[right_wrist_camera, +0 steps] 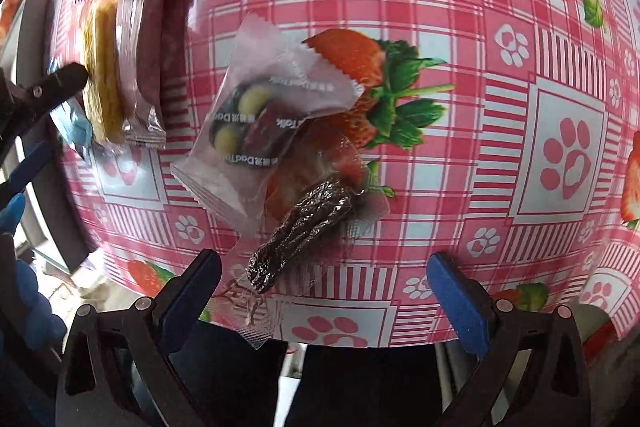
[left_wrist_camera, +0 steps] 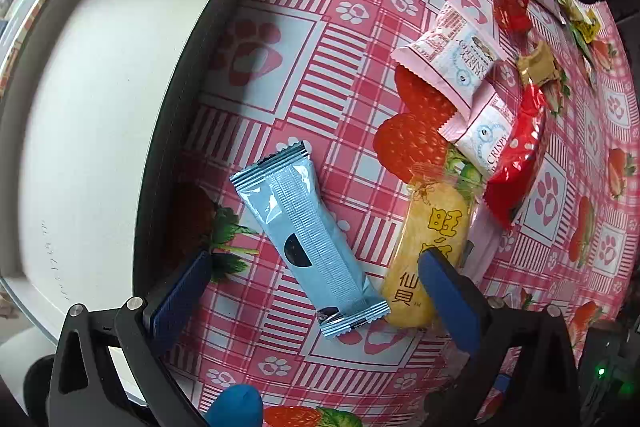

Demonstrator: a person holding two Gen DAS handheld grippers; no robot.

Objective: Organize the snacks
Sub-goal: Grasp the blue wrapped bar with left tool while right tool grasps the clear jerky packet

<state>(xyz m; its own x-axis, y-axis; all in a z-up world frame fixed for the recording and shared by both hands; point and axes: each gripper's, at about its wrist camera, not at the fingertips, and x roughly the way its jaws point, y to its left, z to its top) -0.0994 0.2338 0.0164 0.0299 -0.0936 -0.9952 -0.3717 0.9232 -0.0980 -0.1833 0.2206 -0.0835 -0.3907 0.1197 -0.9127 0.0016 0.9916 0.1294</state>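
Both grippers are held with jaws spread wide and nothing between them. The left gripper [left_wrist_camera: 316,279] is positioned over the blue snack bar [left_wrist_camera: 308,239], which lies flat just beside the white tray [left_wrist_camera: 100,107]. The right gripper [right_wrist_camera: 324,275] is positioned near the clear candy packet [right_wrist_camera: 260,131] and a dark wrapped snack [right_wrist_camera: 308,227].

A slip is judged likely: the bar's glossy film may slide, or the adjacent yellow rice cracker [left_wrist_camera: 428,247] may be caught.

The table is covered by a pink strawberry-print cloth [left_wrist_camera: 340,75]; little of the room is visible.
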